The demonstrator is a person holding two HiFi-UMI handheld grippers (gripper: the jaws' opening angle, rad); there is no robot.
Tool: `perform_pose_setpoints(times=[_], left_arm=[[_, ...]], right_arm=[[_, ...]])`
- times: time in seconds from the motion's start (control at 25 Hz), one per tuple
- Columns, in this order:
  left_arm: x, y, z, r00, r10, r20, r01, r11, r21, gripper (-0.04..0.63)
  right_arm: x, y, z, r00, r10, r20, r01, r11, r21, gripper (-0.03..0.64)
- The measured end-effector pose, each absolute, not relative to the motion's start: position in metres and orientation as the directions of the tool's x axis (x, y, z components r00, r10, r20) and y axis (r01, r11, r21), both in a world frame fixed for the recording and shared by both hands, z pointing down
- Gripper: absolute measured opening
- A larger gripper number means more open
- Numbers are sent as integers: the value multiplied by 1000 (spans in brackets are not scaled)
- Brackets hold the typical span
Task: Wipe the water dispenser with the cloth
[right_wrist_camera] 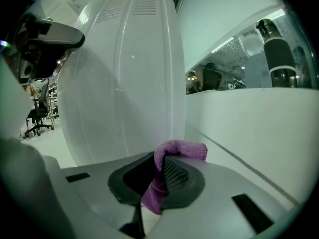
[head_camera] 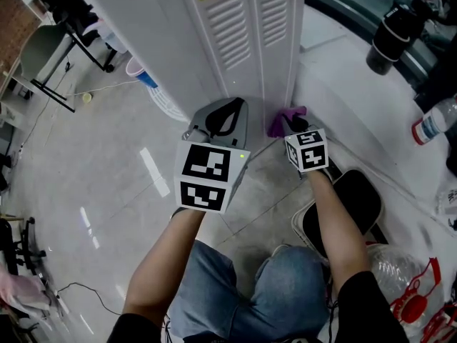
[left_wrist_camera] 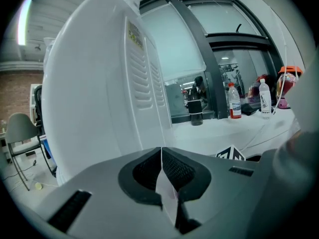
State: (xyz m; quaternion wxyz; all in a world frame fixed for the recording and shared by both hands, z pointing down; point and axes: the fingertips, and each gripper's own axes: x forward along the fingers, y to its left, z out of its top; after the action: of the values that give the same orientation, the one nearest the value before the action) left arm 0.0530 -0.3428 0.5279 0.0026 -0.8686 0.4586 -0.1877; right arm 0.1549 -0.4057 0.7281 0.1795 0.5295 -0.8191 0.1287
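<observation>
While the right gripper's (right_wrist_camera: 160, 164) jaws pinch a purple cloth (right_wrist_camera: 175, 150), its folded end bulges over the right-hand jaw and its tail hangs down between the two. The cloth sits at the foot of the water dispenser (right_wrist_camera: 130, 73), close to the right corner of its white ribbed panel. Whether it touches the panel cannot be told. Just to its left, the left gripper (left_wrist_camera: 161, 157) has its jaws pressed together with nothing between them, and it points at the same panel below the louvred vents. The person (head_camera: 285, 291) holding both grippers wears blue jeans, and both forearms are bare. The dispenser stands on a glossy grey floor (head_camera: 107, 184) with its right side against a white counter (head_camera: 357, 98). A black flask (head_camera: 391, 38) stands at the counter's far edge, and a clear bottle with a red label (head_camera: 433, 122) is near its right edge.
</observation>
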Motion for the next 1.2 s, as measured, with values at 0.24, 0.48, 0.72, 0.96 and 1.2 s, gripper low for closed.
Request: perform_pose_setpoints(times=[0.24,0.48,0.72,0.96,1.2], left_arm=[[57,-338,516,518,-793,319,-791,-586,-173,28],[60,-338,469,542,-803,248,-793,-586,-164,28],[54,-333,422,549,-813,194,-800,-578,-160,28],[52,-330,386,578,-799,168,-788,-599,-140,28],[41,-327,351,567,-813,132,-800,-581,-147,28]], right_arm=[[160,-391,668,-385,-847,367,-911,413,-3,32],[159,-380,555,-409,-880,242,-891,442,102,32],[151,-364,458,-434,-890,136,-875,453,171,32],[134,-356,373,-453,-889,60,-857,453,246,32],[116,-345,296,-471,-882,-19,-840,441,316,32]])
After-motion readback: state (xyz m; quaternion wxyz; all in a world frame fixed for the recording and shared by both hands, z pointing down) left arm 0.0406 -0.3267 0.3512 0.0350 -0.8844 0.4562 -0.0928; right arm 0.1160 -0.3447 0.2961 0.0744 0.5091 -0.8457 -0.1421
